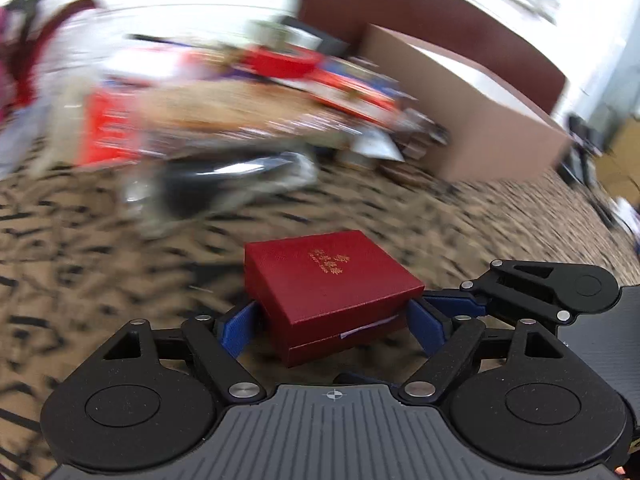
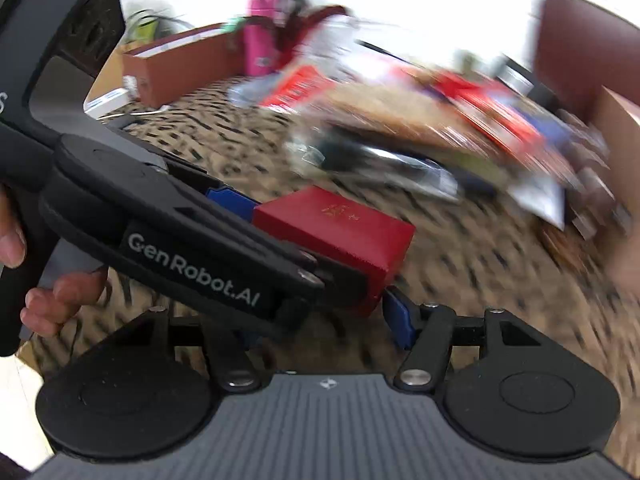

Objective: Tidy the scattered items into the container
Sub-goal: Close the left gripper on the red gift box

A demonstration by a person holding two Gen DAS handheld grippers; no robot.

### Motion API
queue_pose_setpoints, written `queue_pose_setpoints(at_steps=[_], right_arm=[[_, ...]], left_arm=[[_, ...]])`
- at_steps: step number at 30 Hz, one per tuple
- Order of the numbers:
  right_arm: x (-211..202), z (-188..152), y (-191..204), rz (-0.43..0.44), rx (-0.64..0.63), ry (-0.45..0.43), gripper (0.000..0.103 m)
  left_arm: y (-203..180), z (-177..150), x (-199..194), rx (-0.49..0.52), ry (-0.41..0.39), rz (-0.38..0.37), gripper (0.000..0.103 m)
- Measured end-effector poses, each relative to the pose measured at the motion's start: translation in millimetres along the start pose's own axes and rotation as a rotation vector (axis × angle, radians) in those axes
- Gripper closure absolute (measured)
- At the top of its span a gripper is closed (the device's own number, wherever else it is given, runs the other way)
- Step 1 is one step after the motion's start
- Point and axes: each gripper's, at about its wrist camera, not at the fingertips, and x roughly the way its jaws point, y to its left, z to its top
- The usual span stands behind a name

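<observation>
A dark red gift box with gold lettering is held between the blue pads of my left gripper, above the patterned carpet. In the right wrist view the same red box shows, with the left gripper's black body crossing in front of it. My right gripper sits just below and beside the box; one blue pad shows, the other is hidden behind the left gripper. A brown cardboard box stands open at the far right. Blurred scattered packets lie beyond on the floor.
A silver foil bag lies in front of the pile. A pink bottle and an orange-brown box stand at the far left. A dark red sofa is behind the cardboard box. The background is motion-blurred.
</observation>
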Motion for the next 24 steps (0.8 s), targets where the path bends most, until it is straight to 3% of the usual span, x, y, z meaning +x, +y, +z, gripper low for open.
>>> queue_pose_setpoints(at_steps=[4,8,13,16,19,24], right_arm=[[-34.0,-29.8,-19.7,-0.041,0.071,0.036,0.036],[-53.7,-46.5,-33.8,-0.05,0.112,0.023,0.036],[-49.8,-47.7,-30.7,-0.052,0.038,0.002,0.036],[-49.5,-51.0,-28.6,-0.034,-0.01,-0.016,0.038],[-50.0,-50.9,-30.9,-0.034,-0.03,-0.036,0.043],[-48.8,-49.1,-42.0,-0.008,-0.012,-0.036,0.044]], left_arm=[[-31.0,-15.5,6.3,0.032,0.025,-0.068,0.016],[-38.0,-22.0,4.2,0.025,0.029,-0.026,0.013],[-38.5,-21.0,1.2,0.024,0.039,-0.015,0.014],[-39.9,-16.2,2.3,0.029,0.051,-0.041,0.021],[-42.7,-14.8,6.4,0.035,0.055,-0.034,0.019],[-42.4,-13.0,10.2,0.031,0.06,-0.027,0.017]])
